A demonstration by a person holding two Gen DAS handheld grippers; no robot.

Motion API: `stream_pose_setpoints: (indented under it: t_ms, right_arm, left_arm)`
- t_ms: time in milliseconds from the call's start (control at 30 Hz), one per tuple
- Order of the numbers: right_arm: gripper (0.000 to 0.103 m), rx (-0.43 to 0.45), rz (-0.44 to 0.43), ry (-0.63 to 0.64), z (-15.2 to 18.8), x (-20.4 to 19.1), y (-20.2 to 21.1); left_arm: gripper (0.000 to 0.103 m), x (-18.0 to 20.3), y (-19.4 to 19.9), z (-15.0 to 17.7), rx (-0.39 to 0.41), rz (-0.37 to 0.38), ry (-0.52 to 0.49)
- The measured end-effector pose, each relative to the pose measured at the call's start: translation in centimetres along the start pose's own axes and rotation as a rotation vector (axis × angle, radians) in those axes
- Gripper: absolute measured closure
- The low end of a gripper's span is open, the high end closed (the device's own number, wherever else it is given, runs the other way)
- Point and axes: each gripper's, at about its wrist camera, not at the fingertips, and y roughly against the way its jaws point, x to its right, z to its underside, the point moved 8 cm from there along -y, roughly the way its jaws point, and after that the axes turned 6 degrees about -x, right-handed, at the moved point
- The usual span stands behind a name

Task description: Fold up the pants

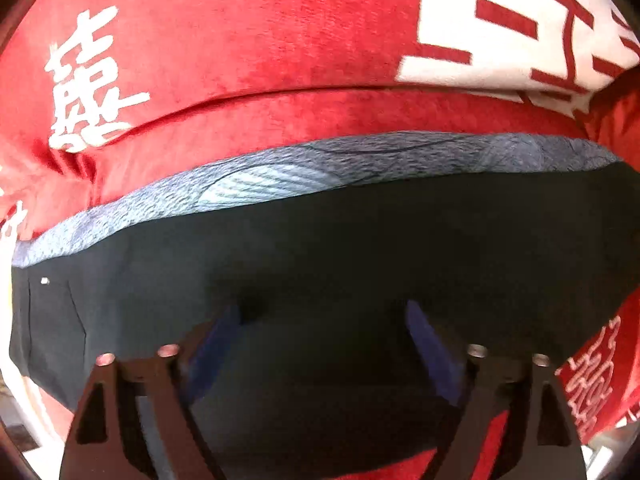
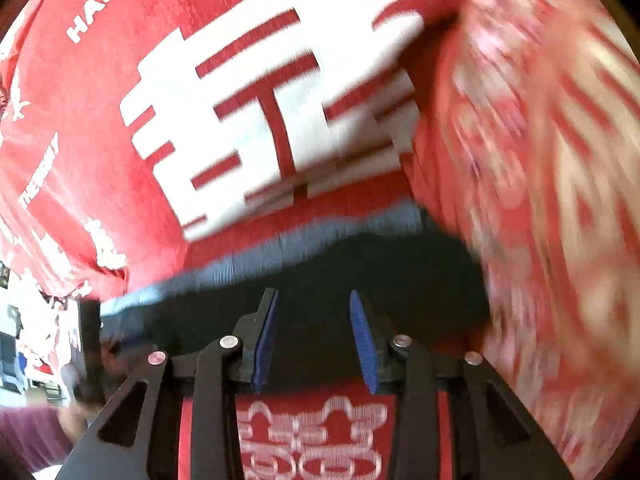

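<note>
Dark pants (image 1: 320, 248) lie flat on red blanket (image 1: 240, 40), grey inner layer (image 1: 280, 176) showing: seemingly folded once. Left gripper (image 1: 320, 316) fingers wide, empty. Right gripper (image 2: 314, 300) fingers part-open, empty. Further folds probably left.

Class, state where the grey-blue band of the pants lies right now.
In the left wrist view, the grey-blue band runs across the middle, between the red blanket above and the dark pants fabric below.

Black pants (image 1: 340, 248) with grey-blue lining, red blanket (image 1: 240, 40) with white characters
</note>
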Motion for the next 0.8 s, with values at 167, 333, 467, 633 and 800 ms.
stream_pose_setpoints:
  t_ms: [167, 333, 467, 633, 800]
  right_arm:
    - [0.063, -0.127, 0.197, -0.045, -4.7, 3.1, -5.6]
    - [0.070, -0.236, 0.361, -0.079, -4.0, 5.8, -9.0]
    - [0.079, -0.201, 0.271, -0.094, -5.3, 5.6, -10.7]
    - [0.076, -0.016, 0.175, -0.021, -7.6, 3.7, -7.0]
    - [0.050, -0.035, 0.144, 0.022, -3.1, 1.4, -4.2]
  left_arm:
    - [0.014, -0.3, 0.0, 0.8, 0.012, 0.015, 0.010]
    - [0.013, -0.3, -0.1, 1.4, 0.027, 0.021, 0.027]
    - [0.013, -1.1, -0.1, 1.4, 0.033, 0.024, 0.031]
    - [0.004, -1.7, -0.1, 1.0, 0.028, 0.020, 0.046]
    - [0.004, -2.1, -0.3, 0.8, 0.016, 0.016, 0.055]
